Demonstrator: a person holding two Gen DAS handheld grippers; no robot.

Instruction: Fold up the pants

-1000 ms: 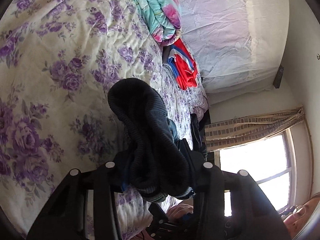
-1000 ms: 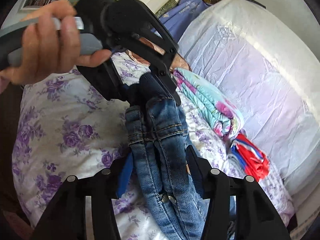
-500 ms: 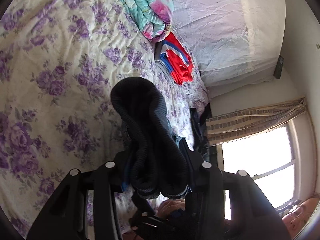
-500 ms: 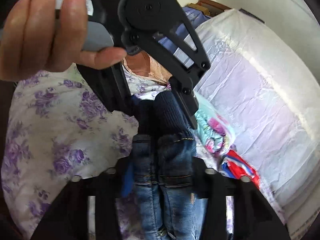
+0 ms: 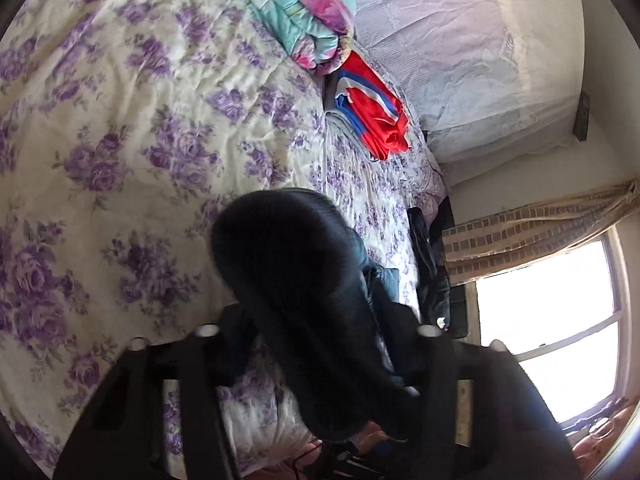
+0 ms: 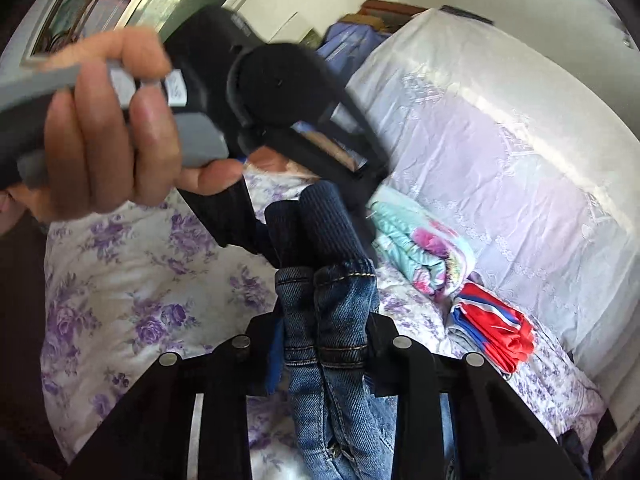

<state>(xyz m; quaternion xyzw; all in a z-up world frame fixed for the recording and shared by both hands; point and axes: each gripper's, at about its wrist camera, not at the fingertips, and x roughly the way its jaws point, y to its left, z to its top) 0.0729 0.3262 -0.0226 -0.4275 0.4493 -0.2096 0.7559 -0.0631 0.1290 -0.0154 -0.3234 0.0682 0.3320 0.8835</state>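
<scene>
While clamped, jeans (image 6: pixel 326 312) bunched lengthwise (both claws)

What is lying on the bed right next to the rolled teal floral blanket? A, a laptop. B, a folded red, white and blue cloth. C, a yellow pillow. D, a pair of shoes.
B: a folded red, white and blue cloth lies on the purple-flowered bedsheet right against the rolled teal blanket; the left wrist view shows the same pair side by side.
</scene>
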